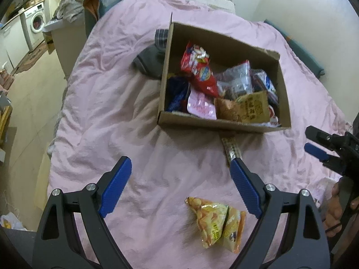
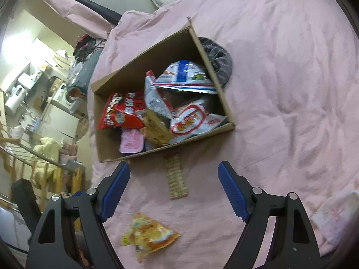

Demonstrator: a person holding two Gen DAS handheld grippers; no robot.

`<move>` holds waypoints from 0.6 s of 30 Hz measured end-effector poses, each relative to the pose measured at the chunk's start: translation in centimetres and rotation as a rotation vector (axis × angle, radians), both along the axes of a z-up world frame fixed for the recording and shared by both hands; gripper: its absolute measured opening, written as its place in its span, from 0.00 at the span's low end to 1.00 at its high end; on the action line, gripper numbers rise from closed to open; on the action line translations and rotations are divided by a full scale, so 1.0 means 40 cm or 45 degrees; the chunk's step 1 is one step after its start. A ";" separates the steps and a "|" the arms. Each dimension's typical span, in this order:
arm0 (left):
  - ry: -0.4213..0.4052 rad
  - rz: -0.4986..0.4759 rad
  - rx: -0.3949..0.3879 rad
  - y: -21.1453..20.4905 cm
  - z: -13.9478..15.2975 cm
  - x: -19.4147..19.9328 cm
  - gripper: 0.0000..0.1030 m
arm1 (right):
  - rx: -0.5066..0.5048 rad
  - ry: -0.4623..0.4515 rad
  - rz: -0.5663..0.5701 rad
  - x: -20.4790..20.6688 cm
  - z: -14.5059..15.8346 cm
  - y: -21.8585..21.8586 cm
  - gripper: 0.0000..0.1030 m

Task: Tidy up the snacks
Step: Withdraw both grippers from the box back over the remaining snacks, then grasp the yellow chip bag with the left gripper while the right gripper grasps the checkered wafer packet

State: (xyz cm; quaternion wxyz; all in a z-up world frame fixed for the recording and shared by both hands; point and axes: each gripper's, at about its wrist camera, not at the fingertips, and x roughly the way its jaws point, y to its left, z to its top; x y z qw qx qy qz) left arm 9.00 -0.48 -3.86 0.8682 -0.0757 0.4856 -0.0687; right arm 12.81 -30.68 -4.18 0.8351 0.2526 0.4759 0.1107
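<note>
Pink bed (image 1: 139, 103) fills both views; a cluttered room with a washer (image 1: 37, 21) lies off its left side. Box (image 1: 226, 124) of snacks sits ahead of me on the bed. Loose on the cover: cracker sleeve (image 2: 176, 177), long axis running from me toward the box, and yellow bag (image 1: 216, 220) nearest, just under my left gripper (image 1: 180, 174). Left gripper wide open, empty; right gripper (image 2: 174, 178) likewise, hanging over the sleeve
</note>
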 end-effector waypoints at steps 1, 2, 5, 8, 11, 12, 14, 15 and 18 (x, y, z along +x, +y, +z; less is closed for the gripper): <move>0.023 -0.010 -0.005 -0.002 -0.010 0.001 0.85 | -0.003 0.005 -0.001 -0.003 -0.003 -0.005 0.81; 0.046 -0.017 -0.017 -0.005 -0.020 0.002 0.85 | -0.001 0.016 -0.005 -0.006 -0.009 -0.013 0.81; 0.149 -0.058 -0.074 -0.027 -0.060 0.002 0.85 | -0.009 0.040 -0.020 -0.013 -0.021 -0.034 0.81; 0.276 -0.172 -0.108 -0.089 -0.106 -0.009 0.85 | -0.016 0.063 -0.030 -0.015 -0.032 -0.046 0.81; 0.375 -0.296 -0.073 -0.159 -0.150 -0.030 0.85 | -0.015 0.080 -0.030 -0.016 -0.040 -0.050 0.81; 0.404 -0.325 -0.032 -0.181 -0.169 -0.039 0.85 | -0.016 0.090 -0.022 -0.015 -0.044 -0.047 0.81; 0.437 -0.344 0.043 -0.204 -0.196 -0.051 0.85 | -0.022 0.110 -0.004 -0.011 -0.053 -0.036 0.81; 0.448 -0.337 0.059 -0.208 -0.205 -0.054 0.85 | -0.032 0.123 0.011 -0.008 -0.059 -0.026 0.81; 0.475 -0.313 0.040 -0.204 -0.219 -0.053 0.85 | -0.060 0.142 0.052 0.004 -0.071 0.003 0.81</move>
